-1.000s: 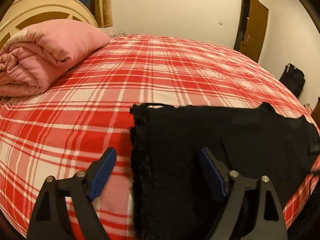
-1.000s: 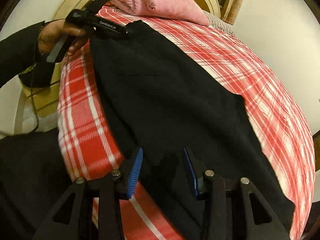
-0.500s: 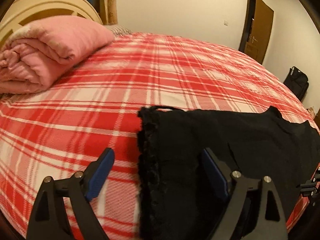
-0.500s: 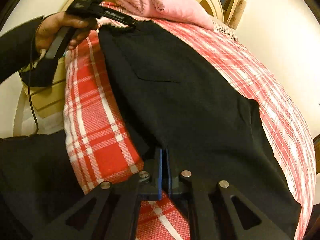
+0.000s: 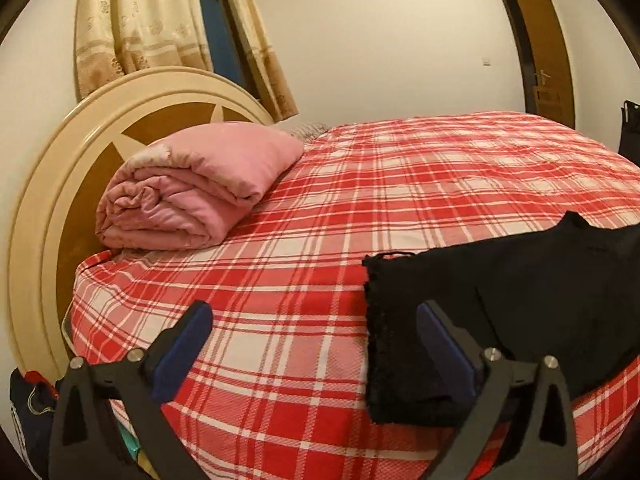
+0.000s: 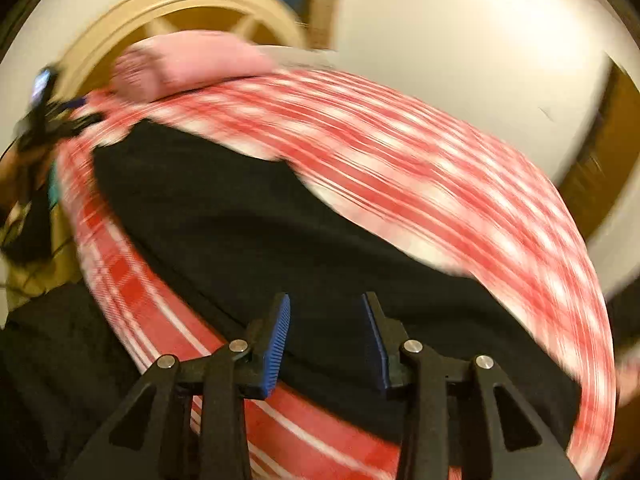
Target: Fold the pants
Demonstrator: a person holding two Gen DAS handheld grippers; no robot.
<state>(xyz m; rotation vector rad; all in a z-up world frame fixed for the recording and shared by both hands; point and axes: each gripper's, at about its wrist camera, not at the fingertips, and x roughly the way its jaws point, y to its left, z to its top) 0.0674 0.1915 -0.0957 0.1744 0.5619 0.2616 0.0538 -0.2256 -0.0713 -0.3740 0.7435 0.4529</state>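
Black pants lie flat on the red plaid bed, near its front edge. In the left wrist view my left gripper is open and empty, held back from the bed, with the pants' waist end by its right finger. The right wrist view is motion-blurred: the pants spread ahead of my right gripper, which is open with nothing between its blue pads. The left gripper shows far left there.
A rolled pink quilt lies at the head of the bed against the round cream headboard. Curtains hang behind it. A brown door and a dark bag are at the far right.
My right gripper shut on the pants' edge half a second ago and now stands open, swinging fast. My left gripper has pulled back and lifted away from the waist end.
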